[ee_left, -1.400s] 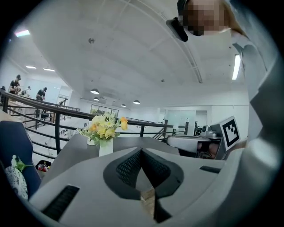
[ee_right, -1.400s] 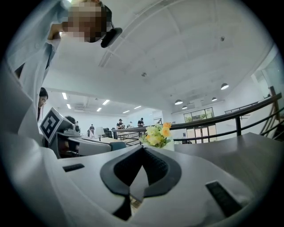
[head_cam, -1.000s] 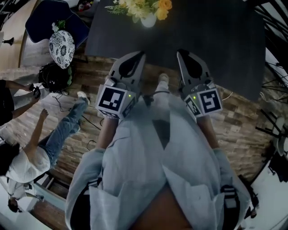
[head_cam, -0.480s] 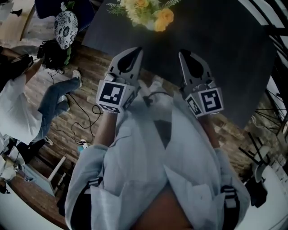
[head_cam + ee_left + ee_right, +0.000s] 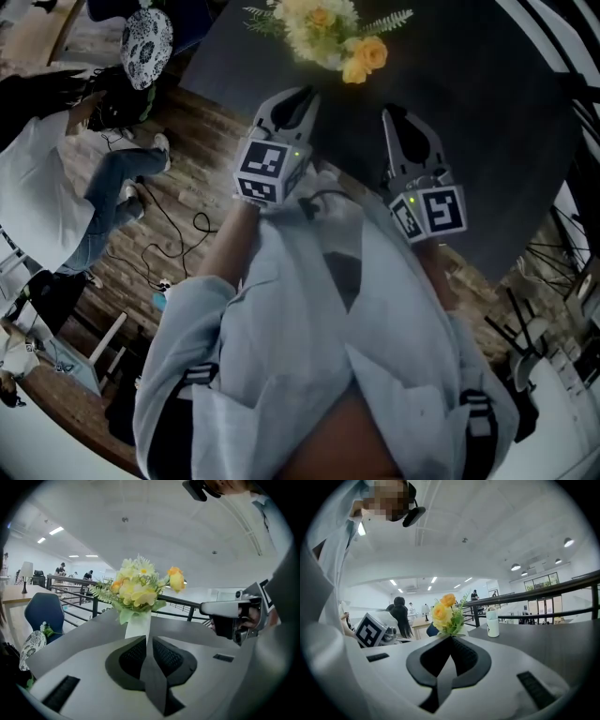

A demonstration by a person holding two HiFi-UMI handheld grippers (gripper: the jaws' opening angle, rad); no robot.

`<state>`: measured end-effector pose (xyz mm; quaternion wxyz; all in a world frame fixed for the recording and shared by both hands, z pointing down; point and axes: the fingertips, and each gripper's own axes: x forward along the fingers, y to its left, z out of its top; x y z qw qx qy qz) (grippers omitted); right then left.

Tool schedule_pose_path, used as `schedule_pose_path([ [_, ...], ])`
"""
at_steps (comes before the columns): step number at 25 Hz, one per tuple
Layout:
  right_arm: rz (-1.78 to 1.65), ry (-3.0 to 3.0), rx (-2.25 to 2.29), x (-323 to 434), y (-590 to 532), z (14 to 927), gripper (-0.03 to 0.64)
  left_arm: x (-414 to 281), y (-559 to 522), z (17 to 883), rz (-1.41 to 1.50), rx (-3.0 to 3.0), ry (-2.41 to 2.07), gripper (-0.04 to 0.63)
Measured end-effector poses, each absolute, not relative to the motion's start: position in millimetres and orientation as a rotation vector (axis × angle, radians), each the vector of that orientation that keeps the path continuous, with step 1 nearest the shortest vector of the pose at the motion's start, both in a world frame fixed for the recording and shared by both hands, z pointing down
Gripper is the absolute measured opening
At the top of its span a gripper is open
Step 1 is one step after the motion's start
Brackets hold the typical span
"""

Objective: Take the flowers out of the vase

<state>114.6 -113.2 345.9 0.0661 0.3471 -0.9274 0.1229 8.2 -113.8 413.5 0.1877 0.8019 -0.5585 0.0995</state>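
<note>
Flowers (image 5: 328, 37) are yellow, white and orange blooms with green sprigs, still standing in the vase (image 5: 138, 625) at top centre of the head view, on the dark bench (image 5: 469, 112). Vase is white and upright, hidden under the blooms in the head view. In the left gripper view it sits dead centre just beyond the tips, with the flowers above it.

Left tool (image 5: 302, 94) is at upper centre, over the near edge of the bench, pointing at the bouquet. It is near but no contact shows. Its jaws are opening: a narrow slit between the pads, nothing in it.

Right tool (image 5: 394, 114) is right of centre, over the bench and beside the left one. It is clenched, jaws together, empty. In the right gripper view the flowers show just past its tips, with a white bottle (image 5: 492, 623) to their right on the bench and a dark railing (image 5: 534, 597) behind.

At upper left there is a blue chair (image 5: 202, 23) with a patterned cushion (image 5: 148, 45). At left edge a person (image 5: 56, 187) in white top and jeans is on the wood floor (image 5: 187, 253), with cables (image 5: 178, 220) lying nearby.
</note>
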Motion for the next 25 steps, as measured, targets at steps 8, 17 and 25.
schedule_pose_path([
  [8, 0.353, -2.722, 1.083, 103.9, -120.8, 359.0, -0.002, 3.6, -133.9, 465.7, 0.339, 2.315, -1.511, 0.193],
  [17, 0.364, -2.646, 1.126, 102.5, -123.4, 368.1, -0.002, 9.9, -172.1, 494.7, 0.371, 2.349, -1.493, 0.316],
  [25, 0.377, -2.581, 1.157, 106.2, -126.0, 381.8, -0.002, 23.3, -191.9, 504.1, 0.365, 2.377, -1.451, 0.330],
])
